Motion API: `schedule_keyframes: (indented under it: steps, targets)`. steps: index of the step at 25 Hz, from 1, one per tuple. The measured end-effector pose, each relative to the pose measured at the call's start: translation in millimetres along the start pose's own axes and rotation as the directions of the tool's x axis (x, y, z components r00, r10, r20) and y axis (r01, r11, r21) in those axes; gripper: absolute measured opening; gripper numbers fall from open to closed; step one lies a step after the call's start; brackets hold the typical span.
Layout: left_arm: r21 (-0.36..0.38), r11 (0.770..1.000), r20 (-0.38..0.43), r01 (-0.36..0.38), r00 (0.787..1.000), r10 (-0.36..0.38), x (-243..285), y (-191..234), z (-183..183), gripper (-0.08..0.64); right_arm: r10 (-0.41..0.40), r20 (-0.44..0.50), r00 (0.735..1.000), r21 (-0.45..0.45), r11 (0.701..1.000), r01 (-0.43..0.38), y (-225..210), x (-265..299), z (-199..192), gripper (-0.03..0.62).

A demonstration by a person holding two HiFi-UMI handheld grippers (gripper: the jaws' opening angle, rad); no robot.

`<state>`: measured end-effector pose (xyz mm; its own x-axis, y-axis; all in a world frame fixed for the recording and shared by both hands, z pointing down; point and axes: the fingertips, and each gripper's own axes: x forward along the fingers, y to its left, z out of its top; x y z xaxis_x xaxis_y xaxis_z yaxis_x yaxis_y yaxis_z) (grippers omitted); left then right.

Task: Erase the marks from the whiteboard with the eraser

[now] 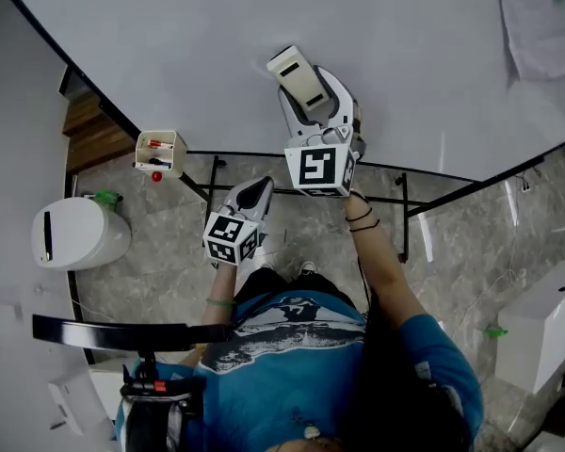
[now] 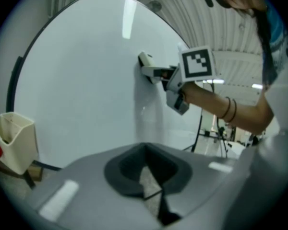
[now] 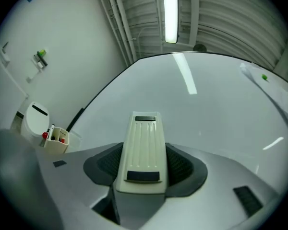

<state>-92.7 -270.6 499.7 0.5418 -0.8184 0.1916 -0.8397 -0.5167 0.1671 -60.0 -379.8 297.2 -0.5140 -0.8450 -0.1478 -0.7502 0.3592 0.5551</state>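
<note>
Left gripper view alone shows the right gripper's (image 2: pixel 158 73) eraser (image 2: pixel 145 60) meeting the whiteboard (image 2: pixel 86 80).

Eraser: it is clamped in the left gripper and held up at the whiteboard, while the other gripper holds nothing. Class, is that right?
No: the right gripper clamps the eraser, as the right gripper view shows. It is at the whiteboard, and the left gripper holds nothing.
</note>
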Motion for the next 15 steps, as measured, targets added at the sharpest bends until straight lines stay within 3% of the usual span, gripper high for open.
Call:
schedule_keyframes:
  steps: [4, 8, 12, 15]
  targets:
    - [-0.009, 1.000, 0.002, -0.022, 1.000, 0.022, -4.1, 6.6, -2.3, 0.004, 0.104, -0.027, 0.994, -0.031, 0.994, -0.105, 48.7, 12.5, -13.7, 0.264]
    - [-0.014, 0.999, -0.002, -0.032, 0.999, 0.032, -5.5, 9.6, -5.9, 0.003, 0.148, -0.043, 0.988, -0.025, 0.989, -0.149, 66.7, 15.4, -20.5, 0.264]
    - [-0.017, 0.999, -0.009, -0.031, 0.999, 0.031, -6.7, 9.7, -7.9, 0.004, 0.147, -0.031, 0.989, 0.023, 0.989, -0.147, 53.7, 2.9, -13.5, 0.264]
    - [-0.018, 1.000, -0.011, -0.022, 1.000, 0.022, -6.4, 7.0, -8.8, 0.004, 0.118, -0.004, 0.993, 0.094, 0.989, -0.117, 20.4, -17.0, -2.8, 0.264]
